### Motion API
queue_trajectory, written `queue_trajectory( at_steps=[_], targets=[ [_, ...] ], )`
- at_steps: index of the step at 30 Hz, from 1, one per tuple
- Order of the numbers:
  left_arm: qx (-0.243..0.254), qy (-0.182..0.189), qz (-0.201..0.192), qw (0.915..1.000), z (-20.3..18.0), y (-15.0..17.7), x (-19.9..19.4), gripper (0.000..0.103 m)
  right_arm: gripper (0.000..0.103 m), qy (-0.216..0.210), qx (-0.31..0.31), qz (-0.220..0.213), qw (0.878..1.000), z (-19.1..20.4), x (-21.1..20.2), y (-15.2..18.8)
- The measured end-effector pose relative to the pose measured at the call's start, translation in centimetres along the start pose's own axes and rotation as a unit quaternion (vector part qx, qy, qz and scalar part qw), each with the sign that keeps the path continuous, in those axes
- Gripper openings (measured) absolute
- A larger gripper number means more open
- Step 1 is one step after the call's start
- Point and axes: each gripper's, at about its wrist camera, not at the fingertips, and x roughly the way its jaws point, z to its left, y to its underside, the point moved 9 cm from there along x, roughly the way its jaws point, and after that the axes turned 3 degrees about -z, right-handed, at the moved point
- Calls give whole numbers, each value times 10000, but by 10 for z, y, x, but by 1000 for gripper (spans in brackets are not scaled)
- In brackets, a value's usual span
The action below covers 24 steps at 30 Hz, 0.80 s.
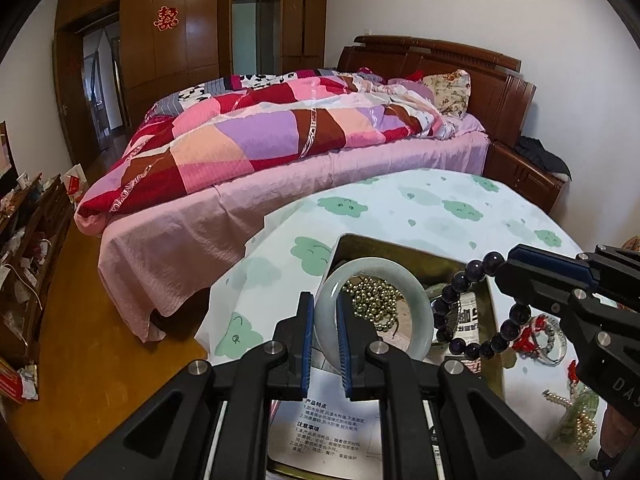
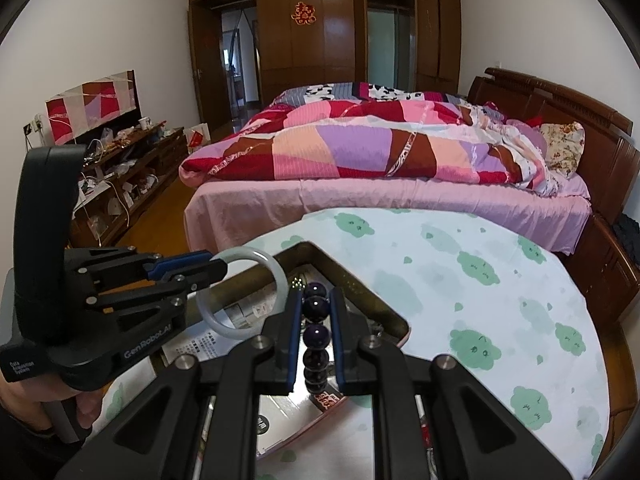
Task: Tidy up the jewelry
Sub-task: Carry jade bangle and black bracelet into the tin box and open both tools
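pale green bangle [image 1: 424, 304], purple beads [image 2: 316, 308] (dark)

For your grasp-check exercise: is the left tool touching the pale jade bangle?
Touching. The left wrist view shows the left tool with its fingers closed on either side of the pale jade bangle, pads pressed against the rim, holding it above the tin tray.

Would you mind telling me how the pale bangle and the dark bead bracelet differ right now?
The jade bangle is one rigid, smooth, pale green ring; the bead bracelet is a string of separate round dark purple beads. The left hand-held gripper clamps the bangle by its rim, while the right hand-held gripper pinches the bracelet, its loop hanging loose. Both are held above the metal tin.
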Motion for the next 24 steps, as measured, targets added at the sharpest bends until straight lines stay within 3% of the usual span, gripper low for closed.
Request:
queue_trajectory(
  at_steps=[18, 24],
  targets=[
    [375, -48, 405, 9985, -10, 20, 27, 13, 16, 0, 292, 563, 9980, -12, 32, 34],
    [414, -101, 187, 9989, -11, 11, 16, 12, 17, -74, 341, 686, 9970, -10, 36, 42]
  ],
)
